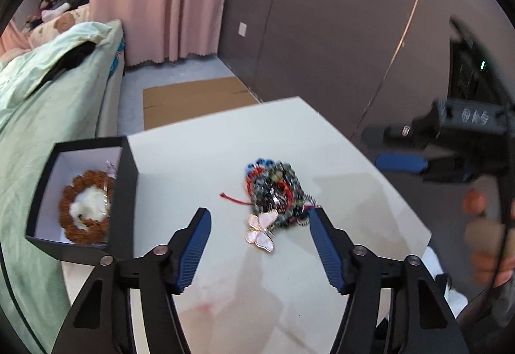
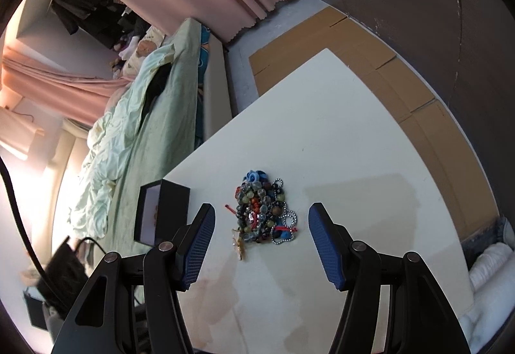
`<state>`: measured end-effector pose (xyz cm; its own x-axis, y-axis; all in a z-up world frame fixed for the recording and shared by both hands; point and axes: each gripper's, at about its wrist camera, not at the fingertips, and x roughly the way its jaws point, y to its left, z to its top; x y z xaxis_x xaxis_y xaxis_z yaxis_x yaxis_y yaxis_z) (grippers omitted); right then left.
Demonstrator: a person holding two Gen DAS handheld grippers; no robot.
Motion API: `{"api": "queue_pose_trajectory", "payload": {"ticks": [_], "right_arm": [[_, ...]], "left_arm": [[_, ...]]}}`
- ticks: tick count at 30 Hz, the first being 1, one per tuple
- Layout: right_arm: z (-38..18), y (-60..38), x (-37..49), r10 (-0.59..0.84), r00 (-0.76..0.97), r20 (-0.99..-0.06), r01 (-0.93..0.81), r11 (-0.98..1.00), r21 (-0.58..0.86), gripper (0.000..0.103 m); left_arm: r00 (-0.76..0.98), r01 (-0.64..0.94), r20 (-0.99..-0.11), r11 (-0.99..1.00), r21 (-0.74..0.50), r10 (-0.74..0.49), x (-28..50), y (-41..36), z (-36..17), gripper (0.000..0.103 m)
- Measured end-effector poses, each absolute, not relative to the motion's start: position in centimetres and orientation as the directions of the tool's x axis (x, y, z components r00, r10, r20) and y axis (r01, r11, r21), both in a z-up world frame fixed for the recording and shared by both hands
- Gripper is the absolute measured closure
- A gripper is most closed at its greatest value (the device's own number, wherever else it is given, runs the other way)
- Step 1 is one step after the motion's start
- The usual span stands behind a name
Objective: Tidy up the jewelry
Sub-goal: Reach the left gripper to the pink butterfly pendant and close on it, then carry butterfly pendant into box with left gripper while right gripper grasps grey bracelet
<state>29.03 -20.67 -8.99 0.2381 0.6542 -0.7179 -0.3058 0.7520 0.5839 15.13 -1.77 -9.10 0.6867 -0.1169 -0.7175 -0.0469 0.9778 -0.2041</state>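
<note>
1. Nearest the lenses: left gripper (image 1: 259,215) and right gripper (image 2: 260,212), jaws apart, nothing between pads.
2. On white table (image 2: 354,141): butterfly pendant (image 1: 262,230), then bracelet heap (image 2: 264,212), long axis running away.
3. Table's left edge: black box (image 1: 125,180) holding brown bead bracelet (image 1: 85,209).

right gripper (image 1: 402,146) motion-blurred at frame edge, hand (image 1: 489,244) cut off, bead pile (image 1: 276,190) slightly smeared

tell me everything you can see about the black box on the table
The black box is a small, square, lidless box, seemingly stiff card, with dark outer walls and a pale lining. It sits upright at the left edge of the white table, beside the bed, apart from the bead pile. Inside lies a ring of brown beads around something white. Neither gripper touches it.
</note>
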Motion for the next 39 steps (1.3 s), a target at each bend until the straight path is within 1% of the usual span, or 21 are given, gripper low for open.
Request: {"api": "queue_pose_trajectory", "payload": {"ticks": [7, 8, 9, 11, 16, 19, 21, 22, 26, 35, 37, 39], "right_arm": [[-8.7, -20.8, 29.1, 0.669, 0.224, -0.709, -0.318, 0.738, 0.595, 0.042], [-8.7, -20.8, 29.1, 0.67, 0.224, -0.708, -0.319, 0.737, 0.596, 0.042], [-8.7, -20.9, 29.2, 0.67, 0.224, -0.708, -0.319, 0.737, 0.596, 0.042], [-8.8, -20.9, 29.2, 0.668, 0.223, -0.709, -0.317, 0.738, 0.596, 0.042], [-9.2, -21.0, 29.6, 0.663, 0.216, -0.717, -0.304, 0.743, 0.596, 0.042], [-9.3, -20.9, 29.6, 0.659, 0.211, -0.722, -0.296, 0.747, 0.595, 0.042], [-9.5, -20.8, 29.6, 0.658, 0.207, -0.724, -0.295, 0.748, 0.595, 0.042], [-9.4, -20.8, 29.5, 0.657, 0.205, -0.726, -0.296, 0.748, 0.594, 0.042], [-9.6, -20.3, 29.4, 0.654, 0.198, -0.73, -0.304, 0.749, 0.589, 0.042], [-10.2, -18.6, 29.2, 0.651, 0.178, -0.738, -0.331, 0.745, 0.579, 0.042], [-10.2, -18.0, 29.1, 0.643, 0.187, -0.743, -0.349, 0.75, 0.562, 0.046], [-10.5, -17.5, 29.1, 0.635, 0.191, -0.748, -0.359, 0.755, 0.549, 0.053]], "left_arm": [[0.632, -0.035, -0.769, 0.987, -0.156, -0.099, 16.6, -3.1, -11.8, 0.04], [0.625, -0.04, -0.775, 0.988, -0.152, -0.094, 16.8, -3.1, -12.2, 0.042], [0.615, -0.049, -0.784, 0.988, -0.145, -0.084, 17.0, -3.1, -12.7, 0.045], [0.603, -0.059, -0.793, 0.988, -0.145, -0.08, 17.4, -3.0, -13.3, 0.048], [0.596, -0.079, -0.799, 0.984, -0.159, -0.081, 17.9, -2.6, -14.4, 0.048], [0.603, -0.086, -0.794, 0.984, -0.159, -0.076, 18.3, -2.7, -14.4, 0.05], [0.605, -0.086, -0.793, 0.983, -0.161, -0.077, 18.4, -2.6, -14.4, 0.068], [0.604, -0.084, -0.793, 0.982, -0.169, -0.085, 18.5, -2.6, -14.4, 0.076], [0.6, -0.087, -0.79, 0.972, -0.218, -0.124, 18.2, -2.0, -14.1, 0.076], [0.644, -0.096, -0.754, 0.965, -0.245, -0.128, 17.0, -0.7, -11.7, 0.076], [0.653, -0.103, -0.747, 0.962, -0.254, -0.127, 16.8, -0.1, -11.3, 0.076], [0.661, -0.114, -0.74, 0.959, -0.26, -0.122, 16.6, 0.4, -10.9, 0.076]]}}
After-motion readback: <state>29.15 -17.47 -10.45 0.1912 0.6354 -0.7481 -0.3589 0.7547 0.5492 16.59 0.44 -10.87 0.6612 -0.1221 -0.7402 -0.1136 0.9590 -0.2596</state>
